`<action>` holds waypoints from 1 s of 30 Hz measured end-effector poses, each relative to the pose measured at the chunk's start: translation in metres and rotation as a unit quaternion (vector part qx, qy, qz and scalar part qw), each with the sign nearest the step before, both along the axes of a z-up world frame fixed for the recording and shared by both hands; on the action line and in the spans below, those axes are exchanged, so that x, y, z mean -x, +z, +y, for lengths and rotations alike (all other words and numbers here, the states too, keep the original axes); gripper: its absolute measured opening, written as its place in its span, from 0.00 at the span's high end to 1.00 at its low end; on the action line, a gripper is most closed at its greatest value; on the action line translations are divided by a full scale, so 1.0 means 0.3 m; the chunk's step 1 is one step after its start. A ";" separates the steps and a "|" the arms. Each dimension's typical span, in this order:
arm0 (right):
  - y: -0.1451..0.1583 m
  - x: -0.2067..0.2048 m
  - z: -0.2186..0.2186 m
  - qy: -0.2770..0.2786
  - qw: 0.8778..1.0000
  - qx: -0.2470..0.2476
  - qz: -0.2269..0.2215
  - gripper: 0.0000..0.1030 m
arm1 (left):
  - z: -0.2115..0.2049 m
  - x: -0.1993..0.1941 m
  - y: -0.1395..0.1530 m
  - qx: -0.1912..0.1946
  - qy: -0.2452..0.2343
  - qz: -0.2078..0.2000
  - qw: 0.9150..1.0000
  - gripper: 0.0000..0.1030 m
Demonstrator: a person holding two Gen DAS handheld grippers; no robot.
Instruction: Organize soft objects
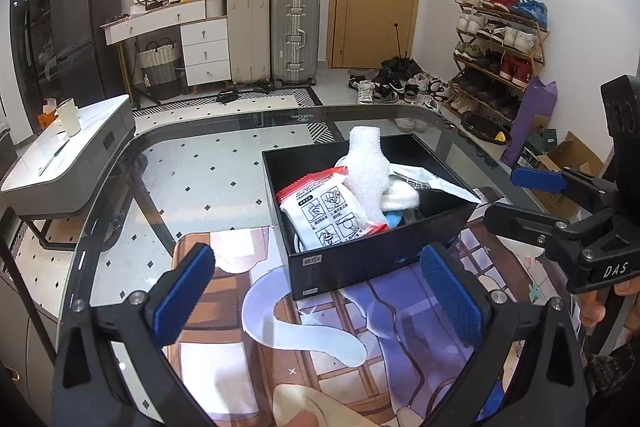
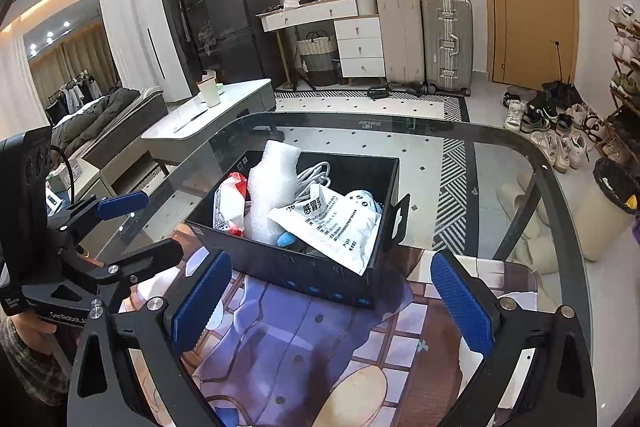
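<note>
While the left gripper (image 1: 320,291) hangs over the printed mat (image 1: 304,339) with its 2 blue pads (image 1: 452,295) spread wide and nothing between them, the left wrist view looks onto a black box (image 1: 360,259) standing on the mat atop the glass table (image 1: 200,155). Inside the box lie a red-and-white packet (image 1: 324,211), a white foam sleeve (image 1: 368,175) sticking up above the rim, a white plush piece (image 1: 400,197) and a white pouch (image 1: 432,179) at the far side. At the right edge the right gripper (image 1: 516,199) appears from the side, just beside the box, its fingers apart and empty.

From the right wrist view, the right gripper (image 2: 332,303) also stands open with nothing held, just short of the near wall of the box (image 2: 320,275). The white pouch (image 2: 340,227) drapes over the near corner, the foam sleeve (image 2: 272,187) stands upright, the packet (image 2: 232,203) leans at the left, and a coiled white cable (image 2: 316,173) lies behind. The left gripper (image 2: 132,227) shows at the left, open.
</note>
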State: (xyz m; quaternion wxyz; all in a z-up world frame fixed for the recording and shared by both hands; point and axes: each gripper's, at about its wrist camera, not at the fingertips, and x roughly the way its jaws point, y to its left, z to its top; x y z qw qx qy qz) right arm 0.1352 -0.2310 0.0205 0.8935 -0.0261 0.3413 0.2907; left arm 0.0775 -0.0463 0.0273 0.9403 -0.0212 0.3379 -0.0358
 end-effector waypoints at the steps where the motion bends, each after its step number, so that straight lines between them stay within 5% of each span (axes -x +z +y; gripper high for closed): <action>1: -0.005 0.009 -0.003 -0.001 1.000 -0.001 -0.004 0.02 | 0.000 0.005 -0.006 -0.001 0.001 -0.003 1.000 0.00; 19: -0.030 0.060 -0.028 -0.012 0.996 -0.035 -0.082 0.02 | 0.024 0.060 -0.036 0.016 0.028 -0.055 0.998 0.00; 30: -0.058 0.072 -0.029 -0.009 0.995 -0.028 -0.096 0.02 | 0.018 0.062 -0.078 0.015 0.025 -0.053 0.998 0.00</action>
